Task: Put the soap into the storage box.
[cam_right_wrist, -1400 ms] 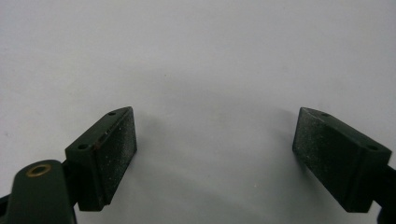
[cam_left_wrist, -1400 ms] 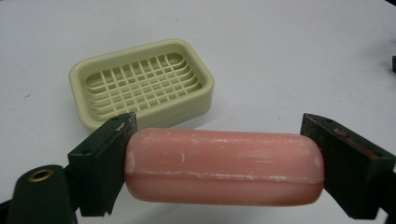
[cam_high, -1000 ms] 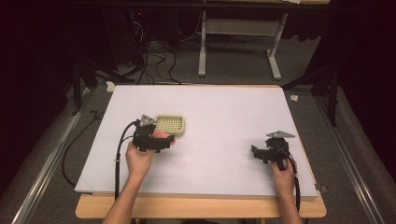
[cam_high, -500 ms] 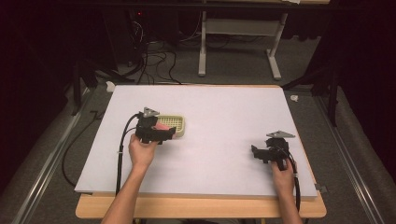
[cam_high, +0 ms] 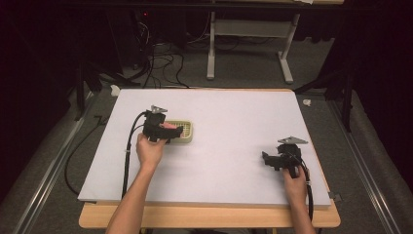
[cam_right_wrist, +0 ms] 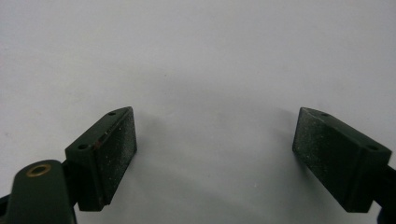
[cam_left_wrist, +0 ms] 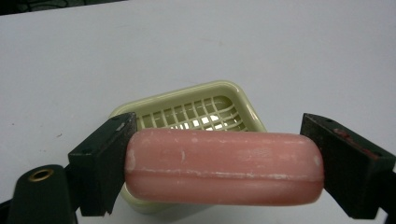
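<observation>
- The left gripper (cam_high: 171, 132) sits at about nine o'clock on the white table (cam_high: 234, 122). Its jaws are clamped on the two ends of a pink bar of soap (cam_left_wrist: 224, 168), so they stand wide apart but have a firm hold.
- The left gripper view has the soap lying crosswise between the pads, its long axis running from jaw to jaw, level and clear of the table.
- A pale green soap dish (cam_left_wrist: 196, 109) with a grid floor lies just beyond the soap, at twelve o'clock from the jaws. It is turned a little askew to the bar and partly under it. In the high view the dish (cam_high: 186, 134) is at three o'clock of the left hand (cam_high: 150, 151).
- Judged from this, the coming move is a short carry forward and down. The bar's long axis should be lined up with the dish's longer side first.
- The right gripper (cam_high: 267, 160) rests at four o'clock on the table, well apart from the dish. Its jaws are spread and hold nothing. The left hand is much the nearer one.
</observation>
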Available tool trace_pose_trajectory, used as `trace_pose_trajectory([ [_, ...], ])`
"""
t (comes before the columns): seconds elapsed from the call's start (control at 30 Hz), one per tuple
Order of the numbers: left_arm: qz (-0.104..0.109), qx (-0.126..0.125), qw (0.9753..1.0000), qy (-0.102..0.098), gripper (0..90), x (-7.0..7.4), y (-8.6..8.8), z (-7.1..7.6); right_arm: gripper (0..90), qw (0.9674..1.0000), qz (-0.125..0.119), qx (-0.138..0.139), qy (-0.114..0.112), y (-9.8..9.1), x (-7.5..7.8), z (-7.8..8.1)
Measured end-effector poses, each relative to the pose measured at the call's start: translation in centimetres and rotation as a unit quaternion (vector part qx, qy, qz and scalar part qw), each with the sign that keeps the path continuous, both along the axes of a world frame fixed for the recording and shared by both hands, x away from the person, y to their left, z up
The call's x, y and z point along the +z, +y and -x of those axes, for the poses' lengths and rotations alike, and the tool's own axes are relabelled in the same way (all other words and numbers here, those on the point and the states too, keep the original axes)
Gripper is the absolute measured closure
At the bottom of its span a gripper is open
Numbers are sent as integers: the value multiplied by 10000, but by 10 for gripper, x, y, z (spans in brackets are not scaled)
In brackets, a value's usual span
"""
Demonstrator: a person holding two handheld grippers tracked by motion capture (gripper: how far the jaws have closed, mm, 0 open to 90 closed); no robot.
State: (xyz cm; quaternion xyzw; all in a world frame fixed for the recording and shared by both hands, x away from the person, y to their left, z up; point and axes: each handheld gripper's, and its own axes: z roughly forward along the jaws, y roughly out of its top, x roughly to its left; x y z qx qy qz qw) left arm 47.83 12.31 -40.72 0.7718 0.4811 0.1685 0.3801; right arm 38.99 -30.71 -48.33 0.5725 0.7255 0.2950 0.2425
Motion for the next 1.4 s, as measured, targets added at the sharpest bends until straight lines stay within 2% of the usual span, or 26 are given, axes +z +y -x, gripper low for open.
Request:
trace_pose_trajectory([
  [0.1, -11, 48, 10000, 40, 141, -1, -1, -5, 142, 10000, 1, -1, 0, 0, 0, 0],
  [0.27, -12, 166, 9997, 202, 141, -11, -2, -14, 142, 10000, 4, 3, -2, 0, 0, 0],
  [0.4, -38, 228, 9994, 250, 141, -17, -5, -19, 142, 10000, 3, 5, -2, 0, 0, 0],
  [0.6, -84, 281, 9992, 254, 141, -24, -11, -23, 142, 10000, 2, 0, 0, 0, 0, 0],
  [0.7, -188, 302, 9991, 223, 141, -27, -14, -24, 142, 10000, 0, -1, 0, 0, 0, 0],
  [0.8, -386, 271, 9987, 181, 140, -29, -18, -25, 142, 10000, 0, 0, 0, 0, 0, 0],
  [0.97, -541, 232, 9982, 123, 140, -31, -22, -24, 142, 10000, 0, 0, 0, 0, 0, 0],
  [1.4, -601, 246, 9977, 180, 139, -31, -21, -21, 142, 10000, 3, 0, -1, 0, 0, 0],
])
